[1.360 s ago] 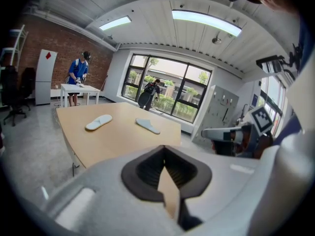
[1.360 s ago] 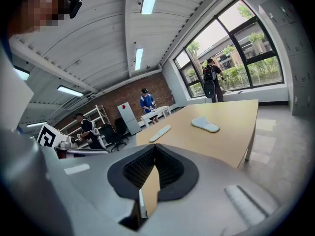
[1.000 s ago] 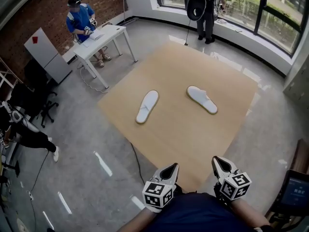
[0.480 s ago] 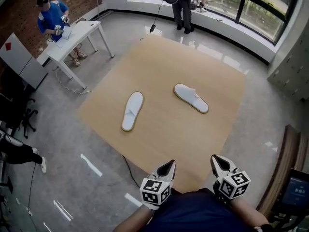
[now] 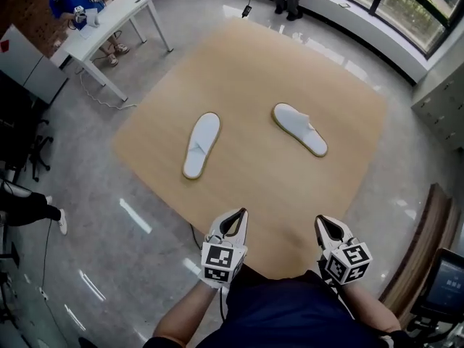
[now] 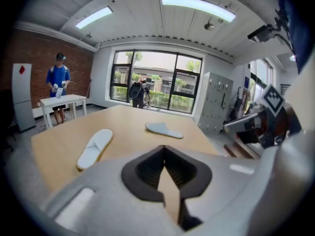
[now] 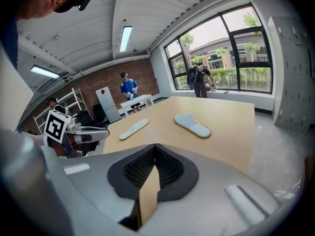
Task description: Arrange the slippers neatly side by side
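Left slipper white; right slipper white; board tan; floor grey.

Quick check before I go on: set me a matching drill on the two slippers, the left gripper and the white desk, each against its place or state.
Things:
1. left slipper
2. right slipper
3. left gripper
4. white desk

Places or states:
A. shut, empty, by the tan surface's near edge
B. off the surface, past its far left corner
C. on the surface, right of centre, lying diagonally
D. on the surface, left of centre

Pairs: 1-D, 2-C, 3-A, 4-B
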The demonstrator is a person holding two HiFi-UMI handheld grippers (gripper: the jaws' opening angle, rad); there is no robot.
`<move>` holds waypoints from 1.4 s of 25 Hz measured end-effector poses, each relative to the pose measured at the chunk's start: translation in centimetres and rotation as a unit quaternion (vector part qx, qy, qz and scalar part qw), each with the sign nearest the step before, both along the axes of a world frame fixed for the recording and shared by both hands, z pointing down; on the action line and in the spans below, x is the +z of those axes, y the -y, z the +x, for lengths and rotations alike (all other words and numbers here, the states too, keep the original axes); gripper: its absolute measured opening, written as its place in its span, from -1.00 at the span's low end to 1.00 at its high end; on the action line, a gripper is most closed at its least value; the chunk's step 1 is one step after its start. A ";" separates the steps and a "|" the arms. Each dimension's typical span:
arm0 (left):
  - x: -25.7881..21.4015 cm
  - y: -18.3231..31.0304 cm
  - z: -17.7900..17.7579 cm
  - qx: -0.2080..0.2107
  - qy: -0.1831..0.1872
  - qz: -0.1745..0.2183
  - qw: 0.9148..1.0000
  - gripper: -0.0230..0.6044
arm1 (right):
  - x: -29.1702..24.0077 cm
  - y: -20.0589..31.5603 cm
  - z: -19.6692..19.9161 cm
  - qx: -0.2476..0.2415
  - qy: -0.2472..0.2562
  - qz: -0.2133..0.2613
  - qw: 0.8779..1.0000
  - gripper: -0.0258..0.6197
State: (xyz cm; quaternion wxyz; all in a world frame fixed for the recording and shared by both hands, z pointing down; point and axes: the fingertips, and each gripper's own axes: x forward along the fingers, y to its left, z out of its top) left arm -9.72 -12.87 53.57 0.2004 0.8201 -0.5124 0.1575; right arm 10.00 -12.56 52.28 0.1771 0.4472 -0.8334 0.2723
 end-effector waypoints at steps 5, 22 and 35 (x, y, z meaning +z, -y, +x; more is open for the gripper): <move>1.0 2.8 -4.5 -0.049 0.039 -0.015 0.998 -0.91 | 1.8 4.1 -0.4 -0.045 -0.006 0.005 0.999 -0.89; 8.6 13.3 -15.9 -0.088 0.146 -0.078 0.982 -0.58 | 7.8 21.5 0.8 -0.130 -0.098 0.064 0.985 -0.89; 12.9 19.8 -18.2 -0.064 0.226 -0.087 0.968 -0.91 | 11.1 28.8 -3.4 -0.218 -0.212 0.144 0.942 -0.89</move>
